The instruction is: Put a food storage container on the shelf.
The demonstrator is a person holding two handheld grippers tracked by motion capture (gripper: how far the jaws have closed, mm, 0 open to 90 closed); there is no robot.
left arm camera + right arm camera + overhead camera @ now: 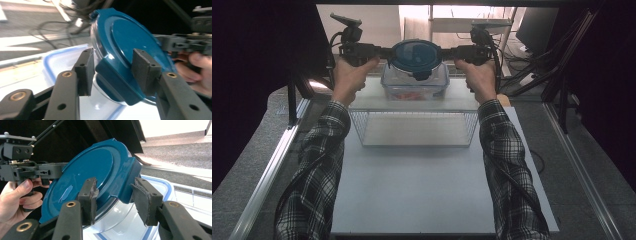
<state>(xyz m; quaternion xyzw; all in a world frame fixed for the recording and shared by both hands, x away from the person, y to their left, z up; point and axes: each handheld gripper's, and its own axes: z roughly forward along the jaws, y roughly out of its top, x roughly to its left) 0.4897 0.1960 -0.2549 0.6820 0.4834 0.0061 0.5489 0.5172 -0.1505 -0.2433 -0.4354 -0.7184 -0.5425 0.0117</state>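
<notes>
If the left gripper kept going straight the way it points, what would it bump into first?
The left gripper points straight at the round container with the blue lid, which already sits between its jaws. So it would push into that first. Beyond it comes the right gripper, facing it from the other side.

A clear plastic box (414, 85) with a blue-rimmed lid sits at the far middle of the white table (432, 185); everything is placed from it. Directly above the box a round container with a teal lid (416, 55) fills the air, hemmed by the left gripper (382, 51) and right gripper (451, 51) on either side, so no path runs straight down onto it. Just in front of the box stands a wire basket (414, 127), blocking a low approach from the near side. Nearer than the basket, the tabletop lies bare and open. Left and right of the box, dark stand legs (292, 97) and cables (532, 65) crowd the edges.
</notes>
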